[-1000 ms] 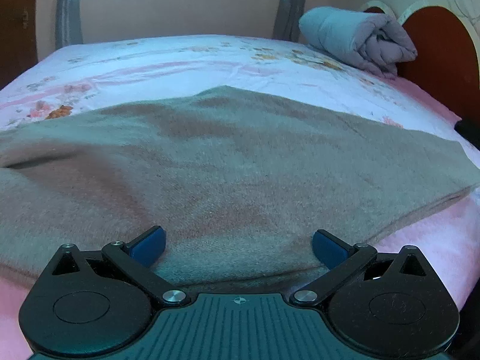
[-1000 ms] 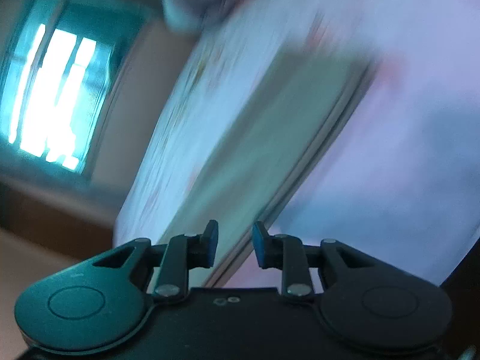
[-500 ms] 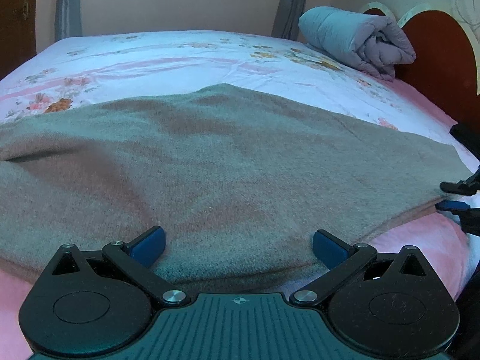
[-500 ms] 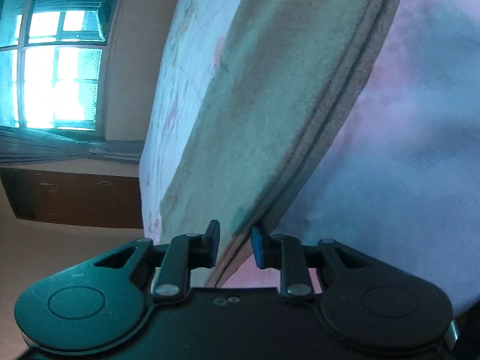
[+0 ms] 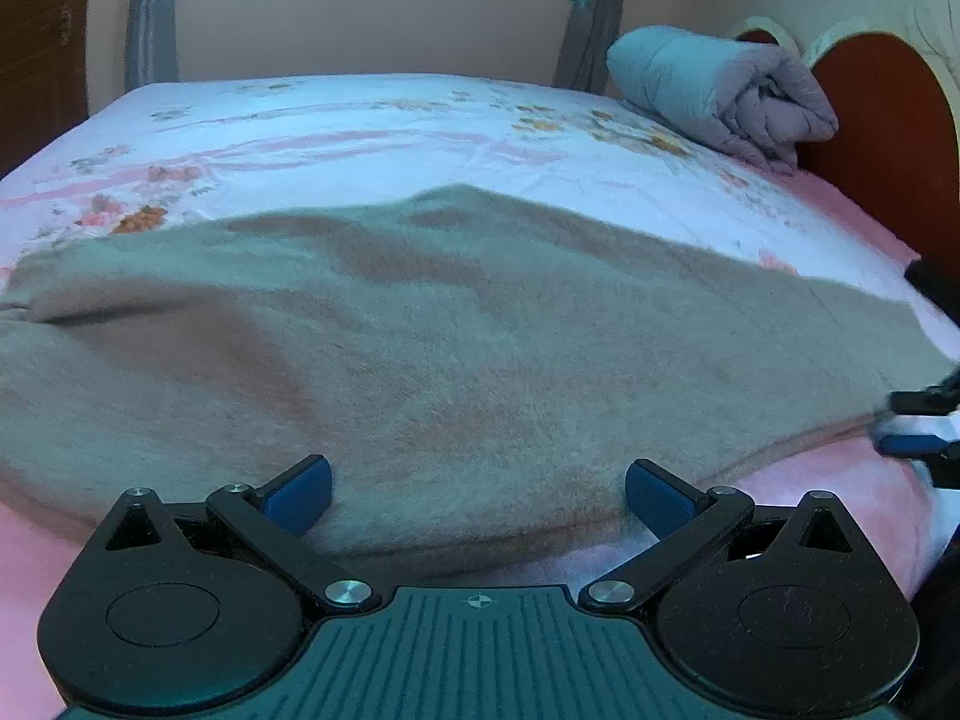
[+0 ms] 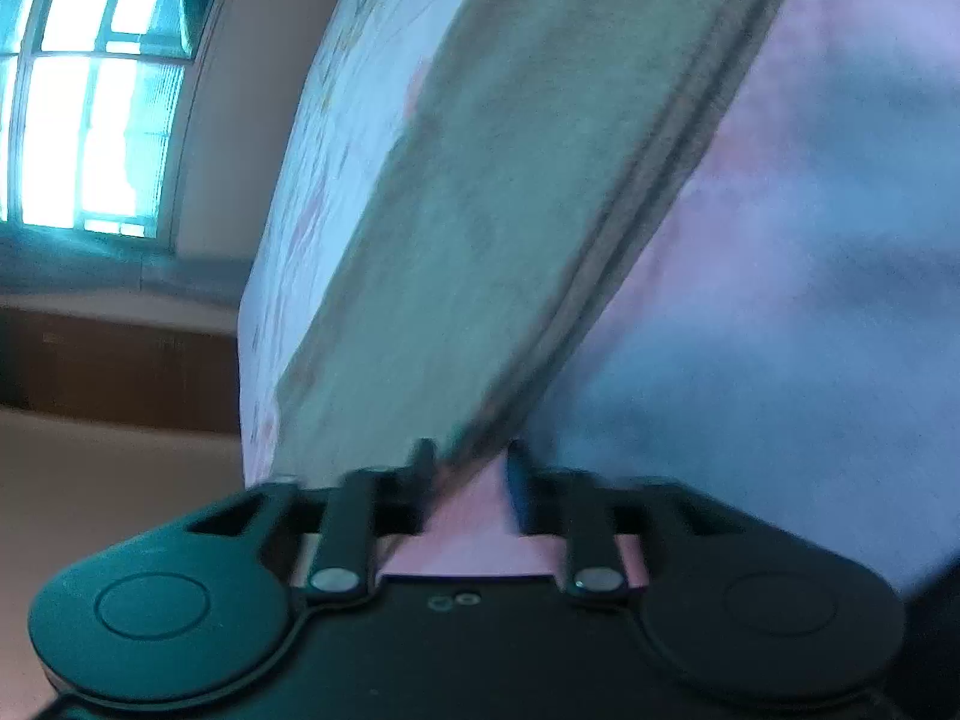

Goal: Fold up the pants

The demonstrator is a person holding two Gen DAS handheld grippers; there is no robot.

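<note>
Since half a second ago our right gripper (image 6: 468,468) has let its jaws spread a little; they stand narrowly apart astride the corner of the pants (image 5: 456,348), pads clear of the cloth. The left gripper (image 5: 478,495) is unchanged, jaws wide over the near edge, holding nothing. The grey pants lie flat on the bed (image 5: 372,126), their long axis running left to right across it.

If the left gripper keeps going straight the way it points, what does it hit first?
Probably the grey-brown pants: the left gripper, jaws wide open, aims down at the cloth just beyond its near edge, though depth is unclear.
</note>
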